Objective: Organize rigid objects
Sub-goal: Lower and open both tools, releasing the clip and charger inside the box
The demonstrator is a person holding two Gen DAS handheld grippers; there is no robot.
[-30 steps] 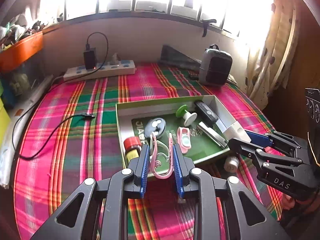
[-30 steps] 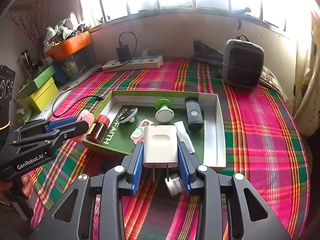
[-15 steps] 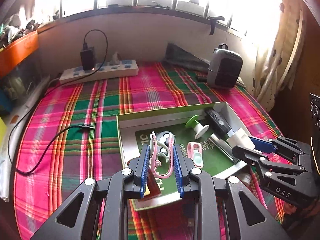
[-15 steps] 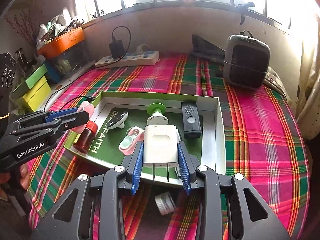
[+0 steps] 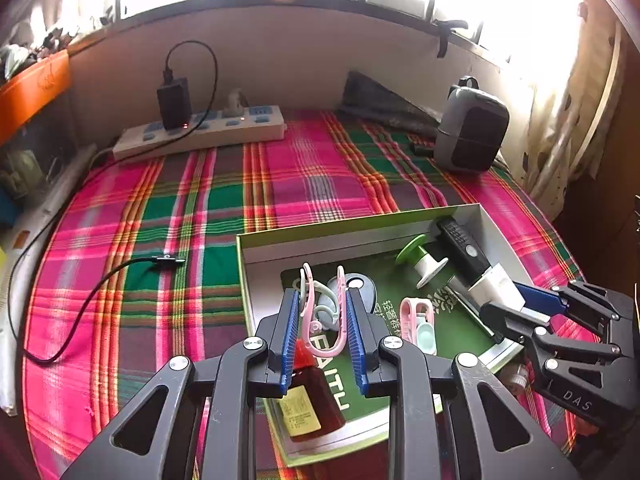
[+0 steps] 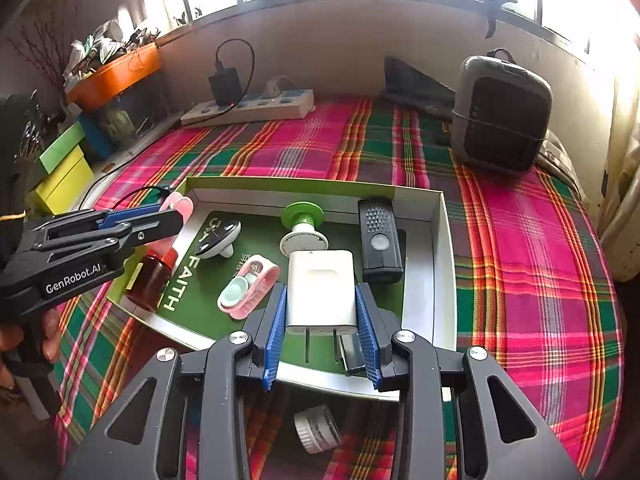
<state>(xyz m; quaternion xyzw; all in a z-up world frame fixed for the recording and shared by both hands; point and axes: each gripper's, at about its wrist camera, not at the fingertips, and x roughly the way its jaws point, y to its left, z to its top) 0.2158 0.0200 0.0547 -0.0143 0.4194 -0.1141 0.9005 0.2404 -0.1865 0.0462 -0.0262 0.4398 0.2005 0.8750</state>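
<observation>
My left gripper (image 5: 322, 316) is shut on a pink clip (image 5: 323, 312) and holds it above the near left part of an open box (image 5: 352, 226). It also shows in the right wrist view (image 6: 176, 216). My right gripper (image 6: 322, 320) is shut on a white charger plug (image 6: 320, 286), prongs pointing back, above the box's near right part (image 6: 436, 280). In the box lie a brown bottle (image 5: 314, 400), a green spool (image 6: 302, 216), a black remote (image 6: 378, 240), a pink and mint clip (image 6: 248, 286) and a grey oval item (image 6: 218, 238).
The box sits on a plaid cloth (image 5: 200, 220). A small white jar (image 6: 316, 428) lies on the cloth before the box. A power strip (image 5: 200, 130) and a grey heater (image 5: 472, 136) stand at the back. A black cable (image 5: 100, 280) lies at left.
Both grippers have moved forward over the box with their loads still held. The bottle and the box's near edge now lie under the fingers.
</observation>
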